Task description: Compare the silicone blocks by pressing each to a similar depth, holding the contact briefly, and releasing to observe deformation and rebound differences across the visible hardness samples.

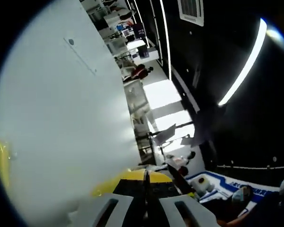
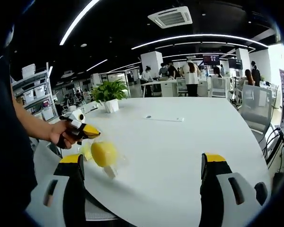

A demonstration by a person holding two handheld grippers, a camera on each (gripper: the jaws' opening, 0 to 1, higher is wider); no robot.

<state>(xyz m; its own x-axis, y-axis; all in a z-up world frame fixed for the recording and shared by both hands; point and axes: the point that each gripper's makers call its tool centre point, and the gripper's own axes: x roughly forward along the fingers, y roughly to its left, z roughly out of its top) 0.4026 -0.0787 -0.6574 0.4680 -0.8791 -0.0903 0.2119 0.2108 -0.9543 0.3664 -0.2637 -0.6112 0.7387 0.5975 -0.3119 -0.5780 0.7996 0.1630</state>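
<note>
Your right gripper (image 2: pixel 146 182) has its jaws spread wide apart, one rising at 7 o'clock and the other at 5 o'clock in the right gripper view, with bare white table (image 2: pixel 180 142) between them and nothing held. Just beyond the jaw at 7 o'clock, a round yellow silicone block (image 2: pixel 103 153) sits on the table, with a paler piece touching its left side that is too blurred to identify. Your left gripper (image 2: pixel 86 131) comes in at 9 o'clock of that view, gripped in your hand (image 2: pixel 60 134), its yellow-tipped nose just above the yellow block; from here you cannot tell whether it touches. In the left gripper view the picture is rolled hard, so the table runs up the 9 o'clock side; your left gripper's (image 1: pixel 146 208) pale jaws stand together at 6 o'clock with only a thin dark seam between them, a yellow surface (image 1: pixel 132 177) just past their tips. A potted plant (image 2: pixel 110 93) stands on the table at 11 o'clock in the right gripper view, a flat slip (image 2: pixel 164 118) lies near 12 o'clock, and a grey chair (image 2: pixel 255 111) is at 3 o'clock
</note>
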